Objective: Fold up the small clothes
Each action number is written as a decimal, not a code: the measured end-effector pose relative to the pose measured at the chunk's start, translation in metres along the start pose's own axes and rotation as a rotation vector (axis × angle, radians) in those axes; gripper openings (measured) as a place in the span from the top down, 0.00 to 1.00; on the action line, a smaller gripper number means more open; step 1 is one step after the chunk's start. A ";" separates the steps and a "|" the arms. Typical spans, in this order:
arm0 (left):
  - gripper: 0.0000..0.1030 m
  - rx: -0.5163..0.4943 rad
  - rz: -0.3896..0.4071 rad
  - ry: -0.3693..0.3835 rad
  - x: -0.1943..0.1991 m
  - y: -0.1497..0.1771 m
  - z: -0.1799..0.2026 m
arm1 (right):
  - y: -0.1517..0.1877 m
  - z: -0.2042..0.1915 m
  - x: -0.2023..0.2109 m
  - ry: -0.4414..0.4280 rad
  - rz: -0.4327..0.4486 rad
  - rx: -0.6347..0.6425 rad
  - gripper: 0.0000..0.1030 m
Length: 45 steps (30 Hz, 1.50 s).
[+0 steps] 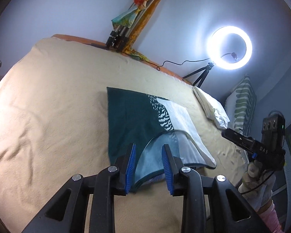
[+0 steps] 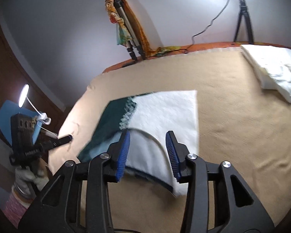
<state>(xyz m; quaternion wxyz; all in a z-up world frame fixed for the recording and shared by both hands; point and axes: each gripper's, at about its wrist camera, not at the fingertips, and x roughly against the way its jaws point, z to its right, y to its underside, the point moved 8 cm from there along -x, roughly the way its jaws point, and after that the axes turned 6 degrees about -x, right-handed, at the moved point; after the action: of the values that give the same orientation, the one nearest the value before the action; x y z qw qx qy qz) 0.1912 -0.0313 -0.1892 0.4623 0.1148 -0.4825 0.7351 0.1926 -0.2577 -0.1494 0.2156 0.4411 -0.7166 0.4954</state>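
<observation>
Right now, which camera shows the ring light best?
The left wrist view shows it best: the whole lit ring light is visible there, with its small tripod standing at the far edge of the bed. The right wrist view shows only the lower arc of the ring at the top edge, and the tripod below it.

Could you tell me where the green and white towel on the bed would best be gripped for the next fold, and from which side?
Probably grip the green and white towel at its near, dark-trimmed edge, one claw toward each near corner, coming in from the near side. That edge curls up off the beige bedcover, so a finger could slip under it, while the far part lies flat. Both the left claw and the right claw stand open above it.
</observation>
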 end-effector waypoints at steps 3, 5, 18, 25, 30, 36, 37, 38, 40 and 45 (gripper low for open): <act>0.73 -0.023 -0.007 -0.018 -0.018 -0.007 0.007 | -0.011 -0.019 -0.034 -0.021 -0.025 -0.013 0.66; 0.73 -0.016 -0.023 -0.020 -0.031 -0.008 0.008 | -0.012 -0.026 -0.059 -0.012 -0.046 -0.011 0.66; 0.73 -0.036 -0.132 -0.066 -0.068 0.021 -0.005 | 0.021 -0.016 -0.121 0.087 -0.196 0.030 0.67; 0.72 0.025 -0.025 -0.040 -0.040 -0.002 -0.003 | -0.023 -0.030 -0.113 -0.024 -0.092 -0.093 0.67; 0.70 0.059 -0.011 -0.078 -0.038 -0.006 -0.011 | -0.033 -0.041 -0.146 -0.024 -0.089 -0.149 0.71; 0.68 0.030 -0.025 -0.127 -0.037 -0.006 -0.022 | -0.025 -0.043 -0.185 0.038 -0.145 -0.121 0.71; 0.68 0.036 -0.025 -0.129 -0.036 -0.006 -0.024 | -0.023 -0.041 -0.189 0.051 -0.153 -0.118 0.71; 0.68 0.044 -0.029 -0.128 -0.036 -0.005 -0.027 | -0.021 -0.039 -0.191 0.055 -0.158 -0.118 0.73; 0.68 0.064 -0.029 -0.124 -0.036 -0.006 -0.031 | -0.022 -0.038 -0.188 0.039 -0.158 -0.126 0.73; 0.60 0.083 -0.018 -0.106 -0.037 -0.009 -0.033 | -0.032 -0.039 -0.149 -0.064 -0.122 -0.178 0.73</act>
<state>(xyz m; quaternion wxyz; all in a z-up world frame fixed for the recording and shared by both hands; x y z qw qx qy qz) 0.2271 -0.0247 -0.2231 0.4374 0.1769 -0.4742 0.7433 0.2920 -0.1640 -0.2282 0.2606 0.4786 -0.7362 0.4013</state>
